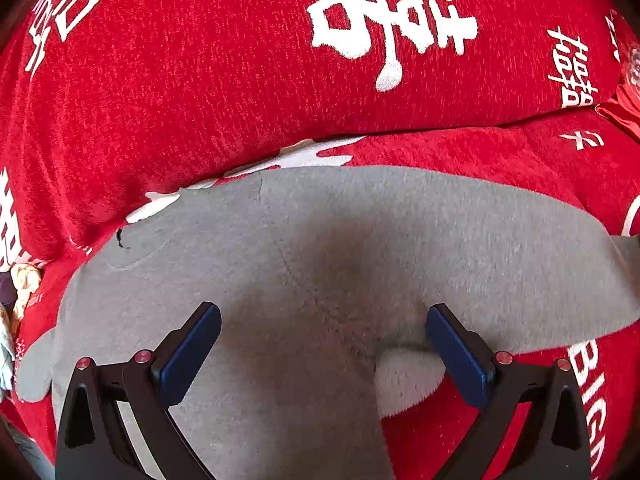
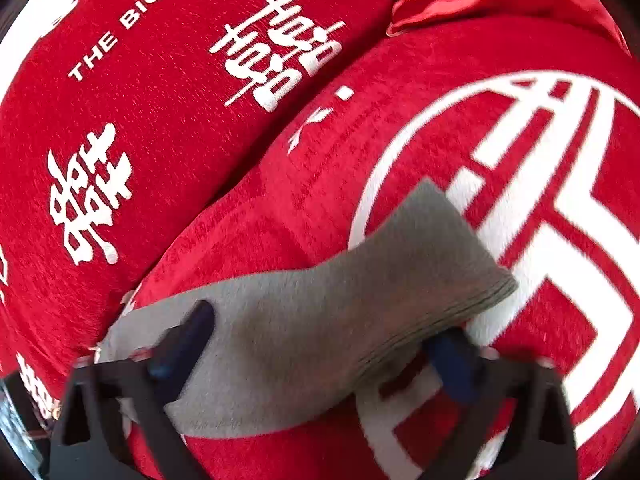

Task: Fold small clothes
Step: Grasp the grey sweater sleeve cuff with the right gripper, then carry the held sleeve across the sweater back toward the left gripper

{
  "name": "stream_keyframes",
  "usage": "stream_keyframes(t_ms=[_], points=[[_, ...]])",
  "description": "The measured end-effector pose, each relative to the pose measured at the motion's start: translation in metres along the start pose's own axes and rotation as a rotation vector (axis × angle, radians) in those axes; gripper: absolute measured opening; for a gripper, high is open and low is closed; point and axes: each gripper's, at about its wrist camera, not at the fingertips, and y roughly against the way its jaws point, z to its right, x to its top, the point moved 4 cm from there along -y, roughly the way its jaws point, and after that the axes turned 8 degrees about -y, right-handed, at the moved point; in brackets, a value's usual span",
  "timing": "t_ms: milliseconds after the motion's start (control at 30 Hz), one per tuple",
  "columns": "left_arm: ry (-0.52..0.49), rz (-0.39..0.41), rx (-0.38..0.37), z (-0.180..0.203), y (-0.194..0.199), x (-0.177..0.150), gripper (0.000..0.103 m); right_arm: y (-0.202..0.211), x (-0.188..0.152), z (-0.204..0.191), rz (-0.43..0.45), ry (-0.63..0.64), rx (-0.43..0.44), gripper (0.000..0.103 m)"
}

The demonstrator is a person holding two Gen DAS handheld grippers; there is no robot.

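**Grey garment lies across both grippers, long axis running 9 to 3**

The red bedding [image 1: 200,100] with white characters fills both views, a pillow [image 2: 160,120] rising from 9 to 12 o'clock behind the work.

On it lies the grey garment [image 1: 360,240], soft fleece, spread flat. In the left wrist view its long axis runs from 9 to 3 o'clock, with a small flap near 5 o'clock. In the right wrist view one end of it [image 2: 420,248] points toward 1 o'clock, its layered edge facing 3 o'clock.

The left gripper [image 1: 322,354] stands wide apart just over the cloth's middle, holding nothing. The right gripper [image 2: 320,344], blurred, is also spread wide, straddling the garment's end without pinching it.

By my reading, the right gripper sits nearer a free end, so the fold likely starts there.
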Motion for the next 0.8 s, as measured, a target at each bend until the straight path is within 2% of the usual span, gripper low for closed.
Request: stream_keyframes(t_ms=[67, 100, 200, 400, 500, 667, 733, 767, 800], points=[[-0.004, 0.002, 0.000, 0.002, -0.002, 0.002, 0.103, -0.010, -0.001, 0.003, -0.051, 0.005, 0.012, 0.025], [-0.007, 0.004, 0.001, 0.003, -0.003, 0.004, 0.103, -0.014, -0.002, 0.008, -0.071, -0.012, 0.018, 0.015], [-0.016, 0.010, -0.001, 0.007, -0.006, 0.006, 0.103, -0.007, -0.002, 0.018, -0.035, -0.037, 0.047, 0.009], [0.010, -0.002, -0.032, 0.005, -0.012, 0.014, 0.103, 0.033, 0.002, 0.017, 0.095, -0.006, 0.044, 0.008], [0.050, -0.022, -0.045, -0.002, -0.016, 0.018, 0.103, 0.047, 0.004, 0.021, 0.145, 0.003, 0.008, 0.008], [0.029, -0.070, -0.050, 0.004, -0.035, 0.021, 0.103, 0.029, 0.003, 0.029, 0.069, -0.014, 0.026, 0.008], [0.050, -0.068, -0.065, 0.003, -0.037, 0.021, 0.103, 0.019, 0.003, 0.028, 0.005, -0.038, 0.093, 0.013], [0.057, -0.070, -0.072, 0.002, -0.037, 0.020, 0.103, 0.016, 0.004, 0.029, -0.014, -0.062, 0.115, 0.019], [0.064, -0.069, -0.080, 0.001, -0.038, 0.019, 0.103, 0.011, 0.005, 0.031, -0.034, -0.079, 0.125, 0.037]])
